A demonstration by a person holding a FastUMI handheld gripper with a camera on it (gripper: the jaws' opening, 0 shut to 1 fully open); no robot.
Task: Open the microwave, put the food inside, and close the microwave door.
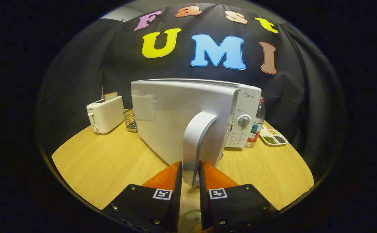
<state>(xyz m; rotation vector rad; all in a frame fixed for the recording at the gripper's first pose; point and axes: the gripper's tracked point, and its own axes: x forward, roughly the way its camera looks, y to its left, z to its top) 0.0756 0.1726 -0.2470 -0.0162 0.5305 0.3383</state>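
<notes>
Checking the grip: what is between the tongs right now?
In the gripper view, the microwave door's handle sits between the tongs, both fingers pressed against its lower end.

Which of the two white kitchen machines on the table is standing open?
The microwave: its door swings out, the gripper shut on its handle. The toaster beside it just holds bread.

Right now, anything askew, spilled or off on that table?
Nothing stands out. The microwave door is swung partly open with the tool closed on its handle. Toaster, wire basket, bottle and snack tray sit upright, nothing spilled.
</notes>
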